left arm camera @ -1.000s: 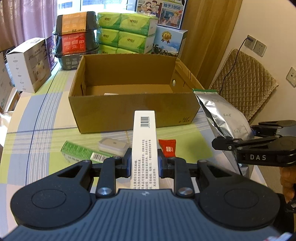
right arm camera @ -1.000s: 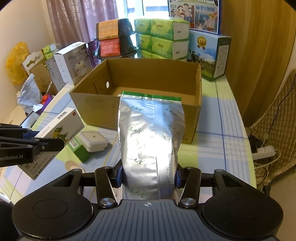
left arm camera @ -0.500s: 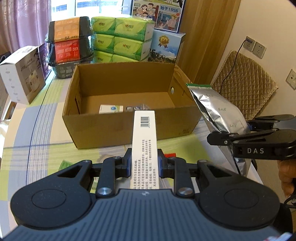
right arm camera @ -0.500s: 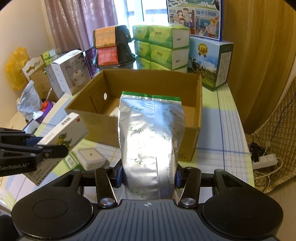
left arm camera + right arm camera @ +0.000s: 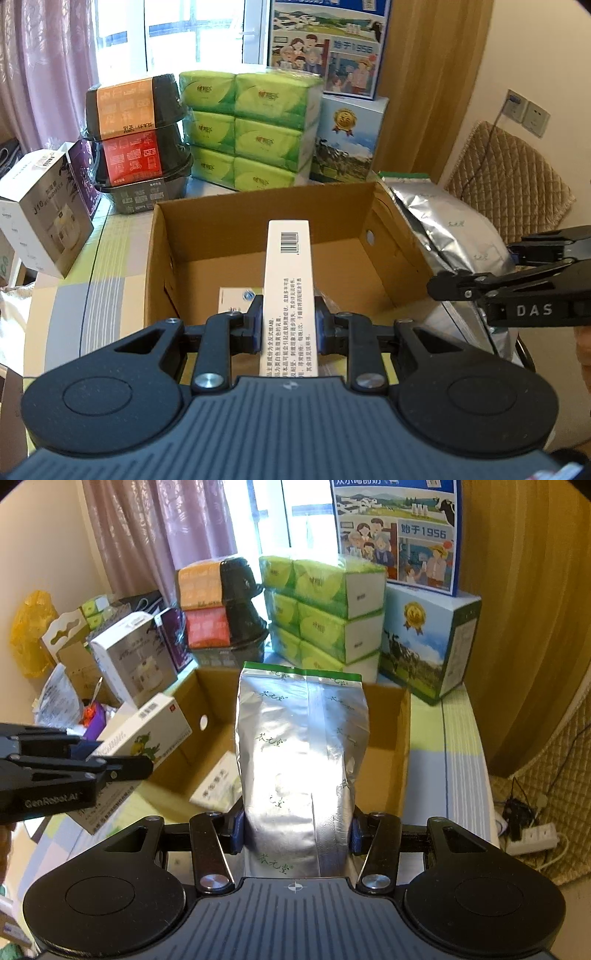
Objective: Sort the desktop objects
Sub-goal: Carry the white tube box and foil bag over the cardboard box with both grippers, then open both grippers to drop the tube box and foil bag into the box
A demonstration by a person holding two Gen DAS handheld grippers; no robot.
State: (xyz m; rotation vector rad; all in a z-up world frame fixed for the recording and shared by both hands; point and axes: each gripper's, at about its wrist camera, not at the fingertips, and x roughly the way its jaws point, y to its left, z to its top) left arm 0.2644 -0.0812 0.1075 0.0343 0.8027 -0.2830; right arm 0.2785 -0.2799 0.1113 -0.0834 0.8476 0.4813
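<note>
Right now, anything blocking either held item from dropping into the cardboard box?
Nothing visible does. The open brown cardboard box has no lid. The left gripper holds the long white carton over it; the right gripper holds the silver foil bag at its right wall. A flat white box lies inside, with floor bare beside it.

Tissue packs stand behind the cardboard box.

The carton floor is partly hidden by the white box held over it. A small pack on that floor shows only its left part; its print is too small to read. The foil bag covers the carton's middle and far wall. The bag's lower end is hidden behind the right gripper.
</note>
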